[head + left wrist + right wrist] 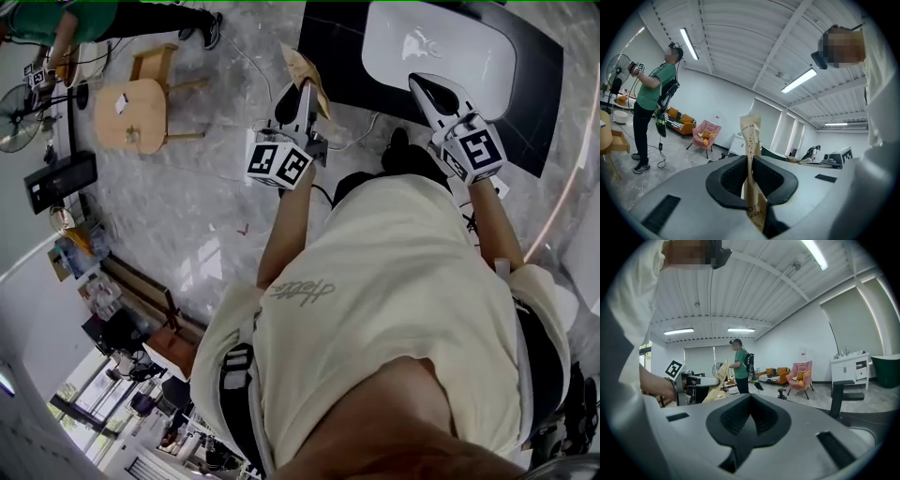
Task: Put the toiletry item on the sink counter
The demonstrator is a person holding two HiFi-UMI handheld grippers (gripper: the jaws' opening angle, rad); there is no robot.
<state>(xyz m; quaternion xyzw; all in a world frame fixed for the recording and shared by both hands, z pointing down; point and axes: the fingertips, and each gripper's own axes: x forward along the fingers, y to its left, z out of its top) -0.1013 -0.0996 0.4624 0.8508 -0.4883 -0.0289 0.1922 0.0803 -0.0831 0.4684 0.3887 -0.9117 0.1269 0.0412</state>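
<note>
Pale shirt [394,281] hides floor below. Left gripper [750,180] pinches tan packet [751,136], held up in air; packet bottom lost between jaws. Right gripper [749,413] squeezed closed, nothing inside. Ahead: dark counter [328,42], white sink [441,47], top cut off. Open floor [187,206] left.

It was a large open test hall furnished like a home. A white ribbed ceiling [740,56] carried long tube lights [689,43] over a grey marble-look floor [187,206]. A pink armchair [706,134], an orange sofa [679,123], a white vanity cabinet [848,369] and a white oval basin [441,52] in a black counter [333,42] stood spread about. A second person in a green shirt [654,89] wore a headset.
</note>
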